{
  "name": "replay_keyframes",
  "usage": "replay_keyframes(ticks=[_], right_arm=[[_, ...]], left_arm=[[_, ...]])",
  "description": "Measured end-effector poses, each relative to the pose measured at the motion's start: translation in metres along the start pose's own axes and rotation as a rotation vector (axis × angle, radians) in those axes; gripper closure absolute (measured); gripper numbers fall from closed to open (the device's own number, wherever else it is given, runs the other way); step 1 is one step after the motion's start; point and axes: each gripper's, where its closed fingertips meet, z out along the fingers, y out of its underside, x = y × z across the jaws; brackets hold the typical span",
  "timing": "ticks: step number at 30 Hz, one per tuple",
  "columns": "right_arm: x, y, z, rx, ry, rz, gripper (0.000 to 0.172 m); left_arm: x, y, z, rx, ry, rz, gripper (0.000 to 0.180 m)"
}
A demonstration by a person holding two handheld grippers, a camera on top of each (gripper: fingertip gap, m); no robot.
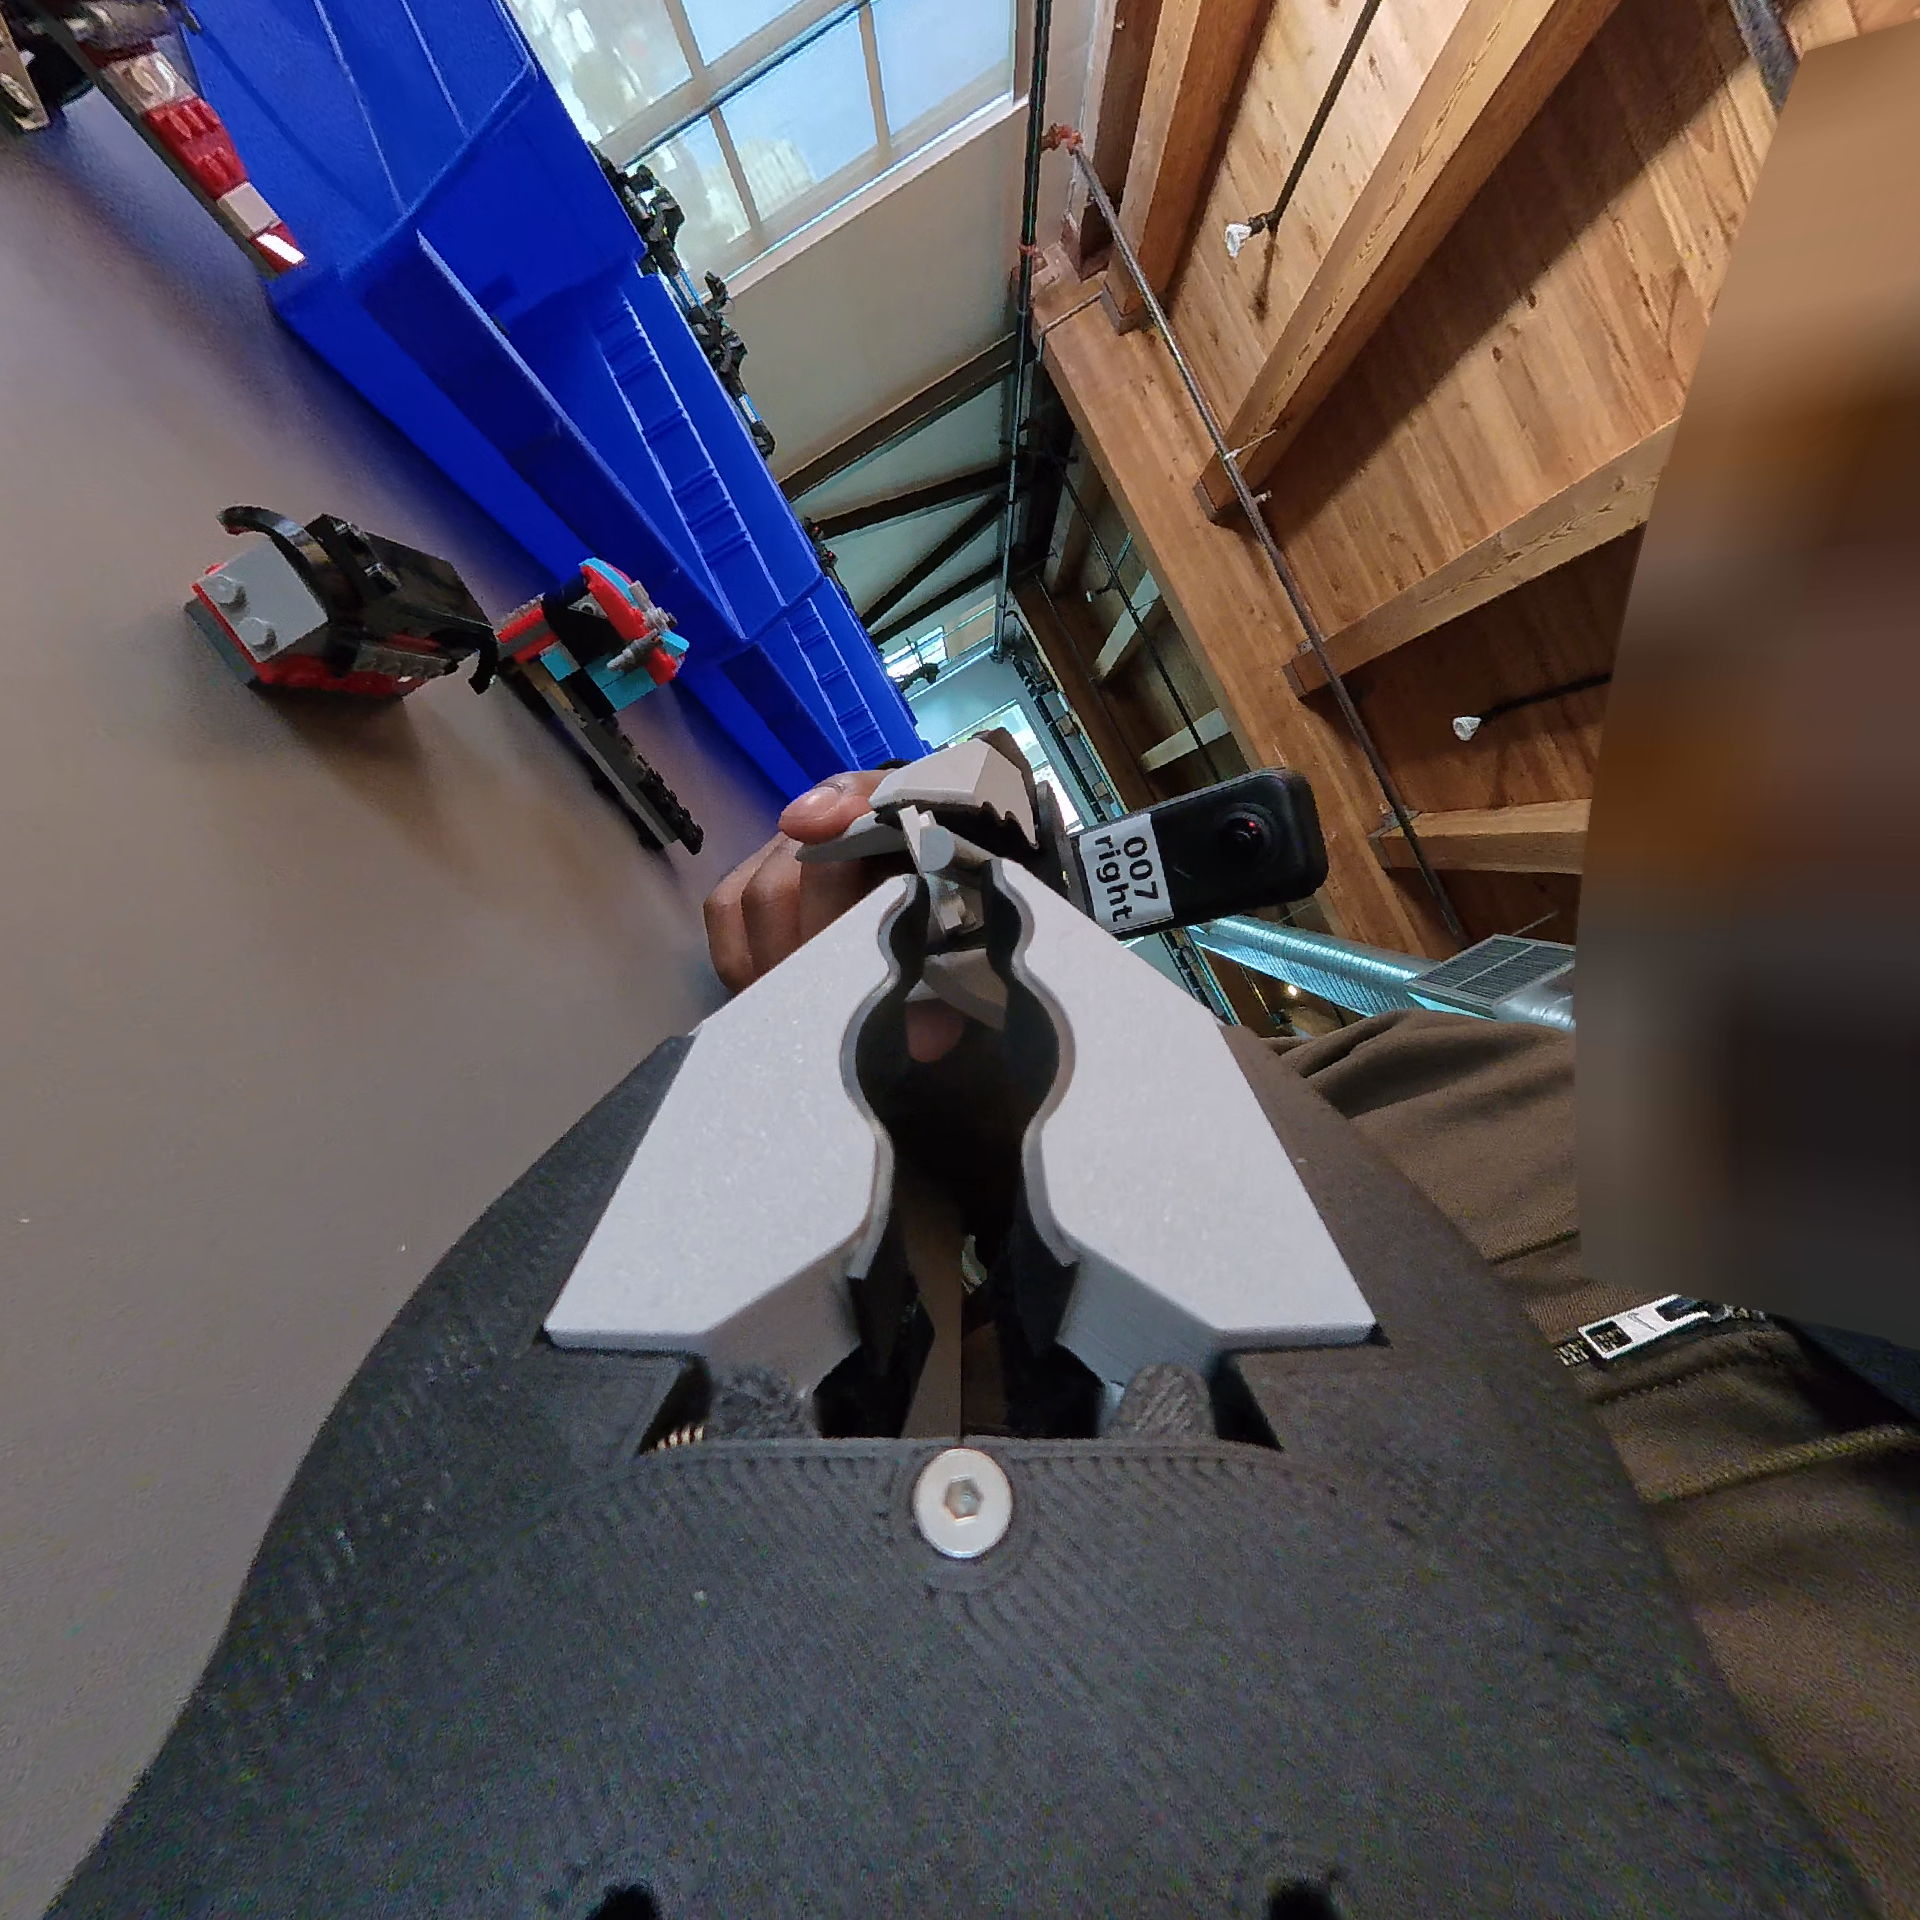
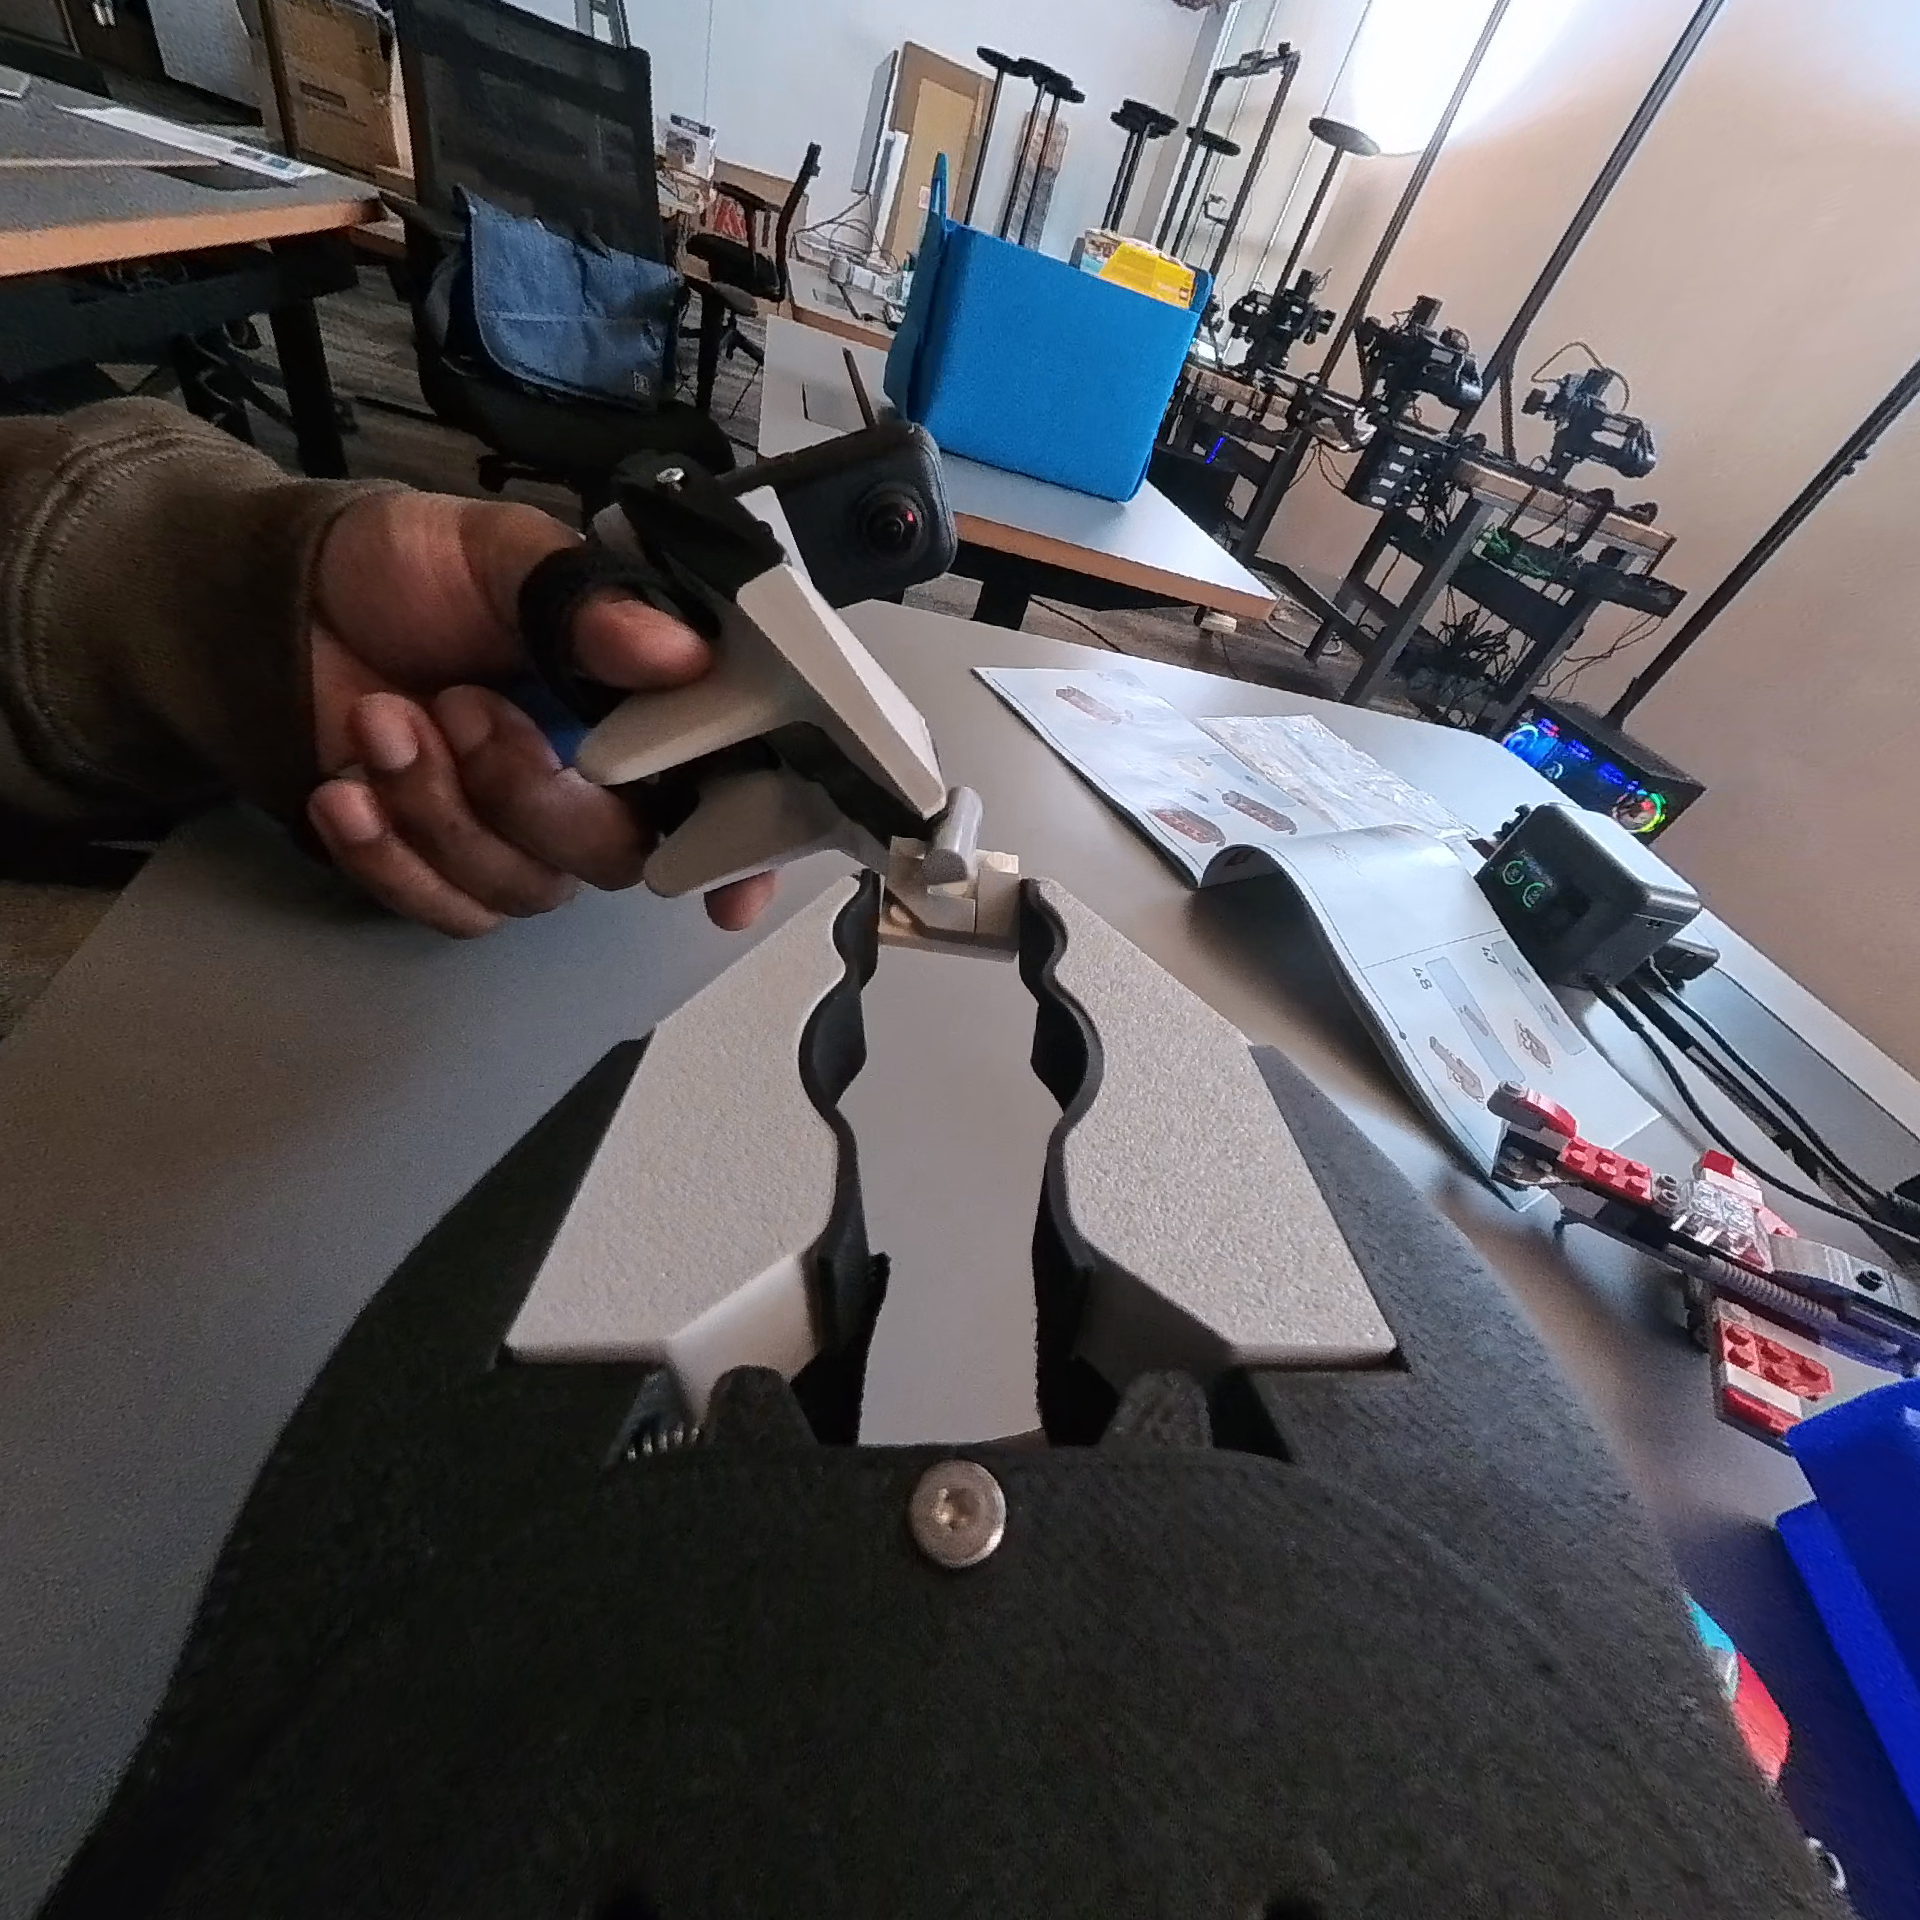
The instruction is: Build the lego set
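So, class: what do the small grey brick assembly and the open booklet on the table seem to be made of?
Grey brick assembly: likely moulded plastic, with crisp edges, studs and a smooth matte surface. Booklet: paper, apparently lightly glossy, with thin printed pages arching up at the fold.

Matt grey tabletop, glossy paper booklet, seemingly smooth plastic brick assembly

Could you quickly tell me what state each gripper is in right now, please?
Left gripper: closed on a small light grey cylindrical brick piece.
Right gripper: closed on a small pale grey brick assembly.
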Motion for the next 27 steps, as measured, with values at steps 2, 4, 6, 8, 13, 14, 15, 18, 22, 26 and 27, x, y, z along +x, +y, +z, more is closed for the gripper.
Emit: replay_keyframes(ticks=[2,4,6,8,13,14,15,18,22,26,27], right_arm=[[0.0004,-0.0006,-0.0004,0.004,0.004,-0.005,0.144],[0.0005,-0.0013,-0.0006,0.008,0.007,-0.008,0.144],[0.0002,-0.0014,-0.0004,0.009,0.007,-0.01,0.144],[-0.0002,-0.0013,-0.0002,0.009,0.01,-0.016,0.144],[-0.0004,-0.0007,0.0008,0.002,0.02,-0.03,0.144],[-0.0001,-0.0005,0.0009,0.001,0.022,-0.03,0.144],[0.0001,-0.0005,0.0009,0.002,0.024,-0.029,0.144],[0.0005,-0.0014,0.0008,0.006,0.031,-0.028,0.144],[0.0006,-0.0026,0.0007,0.014,0.037,-0.029,0.144],[0.0003,-0.0034,0.0008,0.017,0.041,-0.036,0.144],[0.0002,-0.0037,0.0007,0.018,0.042,-0.037,0.144]], left_arm=[[0.0004,-0.0009,-0.0002,0.005,-0.001,0.003,0.17],[0.0007,-0.002,-0.0005,0.01,-0.002,0.006,0.17],[0.0004,-0.003,-0.0009,0.015,-0.006,0.01,0.17],[-0.0001,-0.0033,-0.0007,0.017,-0.014,0.014,0.17],[-0.0013,-0.0028,0.0008,0.021,-0.031,0.024,0.17],[-0.0014,-0.003,0.0009,0.022,-0.035,0.028,0.17],[-0.0015,-0.0032,0.0009,0.022,-0.04,0.034,0.17],[-0.0011,-0.0043,0.0008,0.025,-0.056,0.054,0.17],[-0.0001,-0.005,0.0015,0.027,-0.064,0.063,0.169],[0.0009,-0.005,0.0022,0.027,-0.065,0.065,0.168],[0.0012,-0.0048,0.0025,0.026,-0.065,0.065,0.168]])
